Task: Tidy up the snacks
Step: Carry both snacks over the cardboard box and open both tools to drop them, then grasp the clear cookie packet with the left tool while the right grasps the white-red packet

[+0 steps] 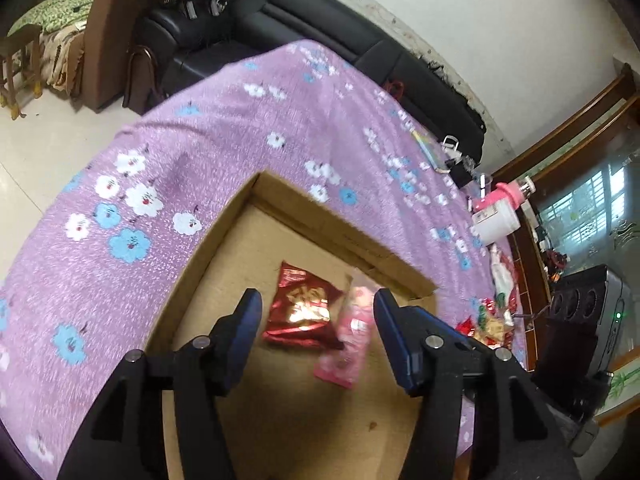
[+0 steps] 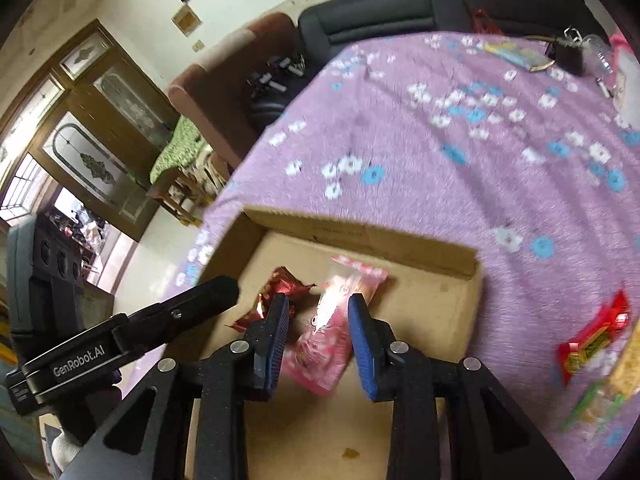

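A shallow cardboard box (image 1: 332,220) (image 2: 360,236) lies on the purple flowered tablecloth (image 1: 224,140). A shiny red snack packet (image 1: 300,308) (image 2: 280,284) lies flat on the box floor, beyond the tips of my left gripper (image 1: 316,296), whose jaws stand wide apart over it with nothing pressed between them. A pink snack packet (image 1: 352,336) (image 2: 320,352) shows blurred just right of the red one. It sits in the gap of my right gripper (image 2: 318,298), and the blue pads do not press on it. The left gripper (image 2: 216,292) also shows side-on at the box's left edge.
Several loose snack packets (image 2: 592,340) (image 1: 492,320) lie on the cloth right of the box. A white jar with a pink lid (image 1: 496,216) and small items stand at the table's far right edge. A black sofa (image 1: 320,20) runs behind the table.
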